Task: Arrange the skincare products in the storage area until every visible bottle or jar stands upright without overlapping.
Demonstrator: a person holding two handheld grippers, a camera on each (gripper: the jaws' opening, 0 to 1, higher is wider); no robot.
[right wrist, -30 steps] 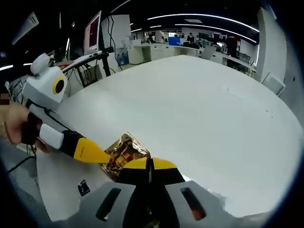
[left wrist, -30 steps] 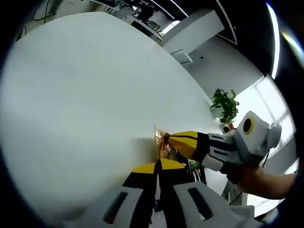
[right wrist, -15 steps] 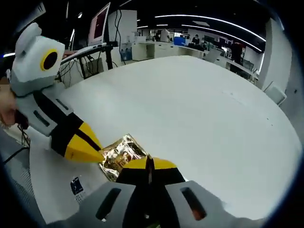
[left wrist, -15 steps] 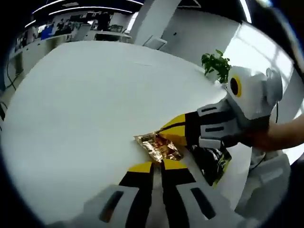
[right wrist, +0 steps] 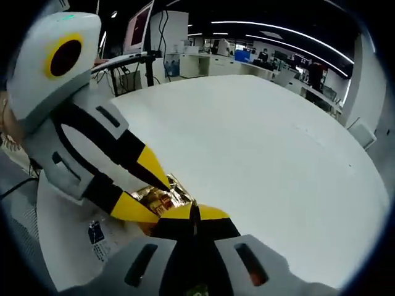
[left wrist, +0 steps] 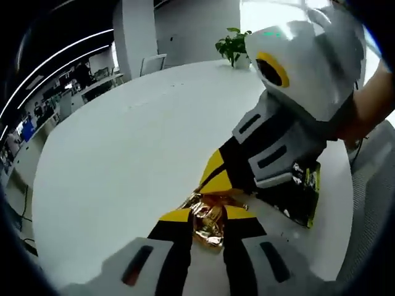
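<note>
A crumpled golden foil packet (left wrist: 210, 225) lies at the near edge of the white table (left wrist: 123, 142). My left gripper (left wrist: 208, 216) is open, with its yellow tips on either side of the packet. My right gripper (left wrist: 213, 182) comes in from the right, shut, with its tip on the packet's far edge. In the right gripper view the same packet (right wrist: 179, 196) sits just ahead of my shut right gripper (right wrist: 194, 213), which appears to pinch it. There the left gripper (right wrist: 159, 201) reaches in from the left with its fingers spread around the foil.
A dark packet with yellow print (left wrist: 302, 191) lies on the table under the right gripper. A white label or sachet (right wrist: 95, 233) lies near the table edge. A potted plant (left wrist: 231, 43) stands beyond the far edge, and desks with monitors (right wrist: 139, 28) stand behind.
My left gripper has opened and closed in, so its tips now straddle the foil packet. The right gripper stays shut at the packet. Both views have swung closer together.
</note>
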